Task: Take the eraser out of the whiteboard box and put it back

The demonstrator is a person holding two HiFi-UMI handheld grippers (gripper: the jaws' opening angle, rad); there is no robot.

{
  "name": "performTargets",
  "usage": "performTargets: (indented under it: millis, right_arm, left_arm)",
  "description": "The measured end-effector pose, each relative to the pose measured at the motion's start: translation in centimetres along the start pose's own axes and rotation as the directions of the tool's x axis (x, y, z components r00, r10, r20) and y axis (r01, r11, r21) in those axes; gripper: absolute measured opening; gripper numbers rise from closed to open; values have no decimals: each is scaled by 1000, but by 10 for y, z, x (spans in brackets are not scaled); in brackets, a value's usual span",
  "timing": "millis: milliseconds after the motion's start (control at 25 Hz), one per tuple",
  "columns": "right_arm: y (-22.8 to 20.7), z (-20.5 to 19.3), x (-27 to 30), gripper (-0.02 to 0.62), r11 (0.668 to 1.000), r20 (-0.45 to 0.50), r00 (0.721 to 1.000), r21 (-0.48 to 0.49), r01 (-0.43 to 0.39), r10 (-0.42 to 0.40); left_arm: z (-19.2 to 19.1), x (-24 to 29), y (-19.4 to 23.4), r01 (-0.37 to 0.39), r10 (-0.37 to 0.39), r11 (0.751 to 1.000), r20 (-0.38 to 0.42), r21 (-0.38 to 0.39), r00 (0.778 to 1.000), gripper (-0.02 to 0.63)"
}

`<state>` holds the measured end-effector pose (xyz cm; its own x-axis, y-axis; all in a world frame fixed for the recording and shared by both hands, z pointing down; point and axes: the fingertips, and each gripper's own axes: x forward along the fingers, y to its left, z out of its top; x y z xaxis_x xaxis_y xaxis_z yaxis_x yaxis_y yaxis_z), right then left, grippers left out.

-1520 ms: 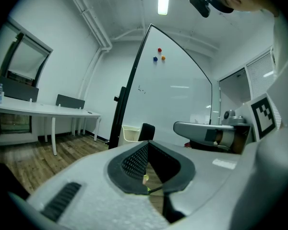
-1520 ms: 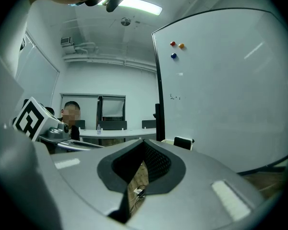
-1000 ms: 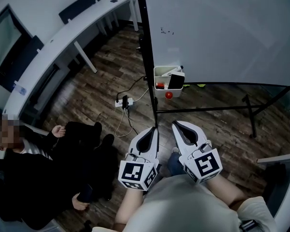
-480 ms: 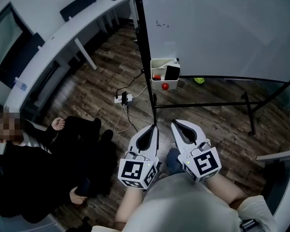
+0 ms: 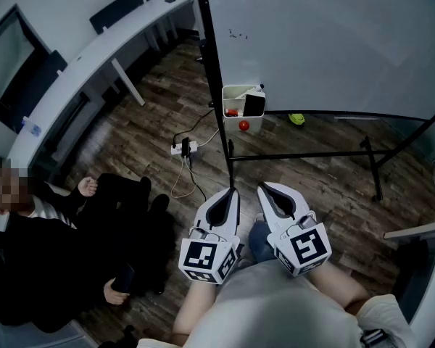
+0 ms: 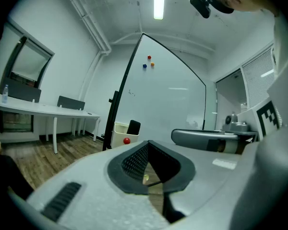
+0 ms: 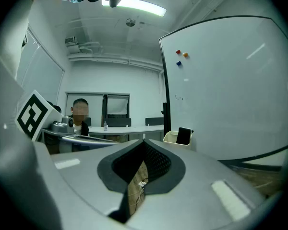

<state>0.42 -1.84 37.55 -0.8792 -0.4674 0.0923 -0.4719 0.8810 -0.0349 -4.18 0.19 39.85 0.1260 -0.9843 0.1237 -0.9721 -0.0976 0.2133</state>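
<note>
While both tools sit low and near the camera, I read the left gripper [image 5: 230, 194] and right gripper [image 5: 264, 188] as fully closed, holding nothing. The black eraser [image 5: 254, 105] stands upright in the white whiteboard box [image 5: 235, 89], well apart from them, at the whiteboard's [image 5: 333, 42] lower corner.

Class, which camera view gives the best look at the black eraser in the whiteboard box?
The head view: it looks down into the whiteboard box, showing the eraser standing at its right end. Each gripper view shows it side-on and small, only its upper part above the rim.
</note>
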Motion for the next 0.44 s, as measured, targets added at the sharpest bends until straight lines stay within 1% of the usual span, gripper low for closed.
performTargets:
  millis: [440]
  right_arm:
    - [5,3,-3,0,1000,11,1000,-11,-8,9]
  left_arm:
    - [3,-5,-1,4,-4,1000,-1,11,1000,3]
